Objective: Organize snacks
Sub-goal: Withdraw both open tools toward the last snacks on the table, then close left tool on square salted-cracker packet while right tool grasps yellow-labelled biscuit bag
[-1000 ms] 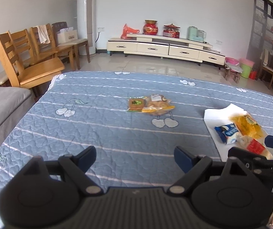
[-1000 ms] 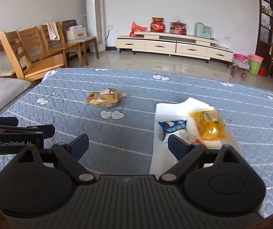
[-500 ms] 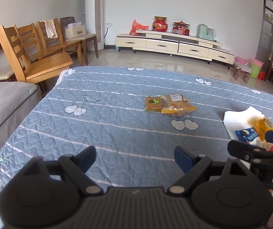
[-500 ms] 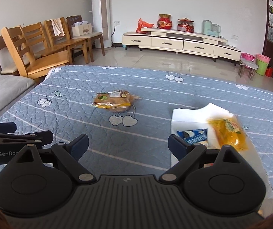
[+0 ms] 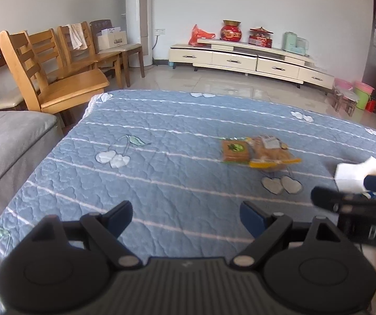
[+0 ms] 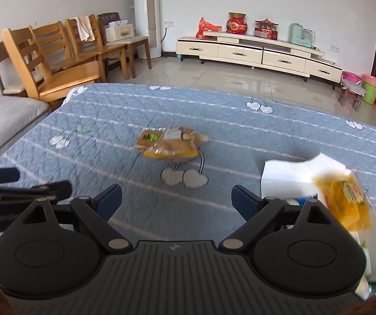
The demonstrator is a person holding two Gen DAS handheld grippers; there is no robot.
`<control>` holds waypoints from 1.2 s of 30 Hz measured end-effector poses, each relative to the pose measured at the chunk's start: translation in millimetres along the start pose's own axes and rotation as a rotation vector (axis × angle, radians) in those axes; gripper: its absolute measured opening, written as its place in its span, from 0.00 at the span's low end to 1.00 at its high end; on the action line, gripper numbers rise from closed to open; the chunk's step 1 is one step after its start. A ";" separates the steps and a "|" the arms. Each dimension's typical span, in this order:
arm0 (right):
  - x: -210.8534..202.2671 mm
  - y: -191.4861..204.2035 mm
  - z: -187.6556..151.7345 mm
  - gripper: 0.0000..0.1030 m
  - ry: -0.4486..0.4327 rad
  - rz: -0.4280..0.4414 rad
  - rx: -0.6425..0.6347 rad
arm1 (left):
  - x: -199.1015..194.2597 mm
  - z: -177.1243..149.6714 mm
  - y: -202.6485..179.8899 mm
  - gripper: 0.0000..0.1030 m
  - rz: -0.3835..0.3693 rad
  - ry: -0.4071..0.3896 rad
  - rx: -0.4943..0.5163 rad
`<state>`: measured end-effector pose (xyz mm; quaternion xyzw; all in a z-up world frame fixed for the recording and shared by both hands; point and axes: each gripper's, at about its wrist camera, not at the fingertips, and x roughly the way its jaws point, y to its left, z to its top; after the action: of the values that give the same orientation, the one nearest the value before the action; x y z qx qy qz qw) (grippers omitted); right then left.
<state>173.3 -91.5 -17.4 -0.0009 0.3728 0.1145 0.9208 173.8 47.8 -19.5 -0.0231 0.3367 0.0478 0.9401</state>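
Ahead of both finger pairs, the two loose snack packets [image 6: 168, 144] are lying touching each other on the blue quilt [image 5: 161, 183], well apart from either tool. Left gripper [image 5: 186, 216] and right gripper [image 6: 176, 199] are both standing with fingers spread wide and nothing between them. Right of the right fingers, the white sheet [image 6: 290, 176] is carrying a yellow packet [image 6: 345, 202]. Judgement: approach step; next calls for straddling one loose packet, then closing.

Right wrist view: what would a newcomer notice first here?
The blue quilted cover with cherry prints fills the view. Near its middle lies a small pile of clear-wrapped orange-brown snack packets; at right, a bright yellow snack bag rests on a white paper sheet.
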 end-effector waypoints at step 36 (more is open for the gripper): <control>85.1 -67.1 22.0 0.49 0.103 -0.046 0.165 | 166.4 65.7 -68.8 0.96 -0.028 0.115 0.079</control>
<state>261.8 -137.1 -65.6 0.0606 0.4279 0.0620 0.8997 350.4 -3.3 -73.7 0.0064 0.3914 0.0198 0.9200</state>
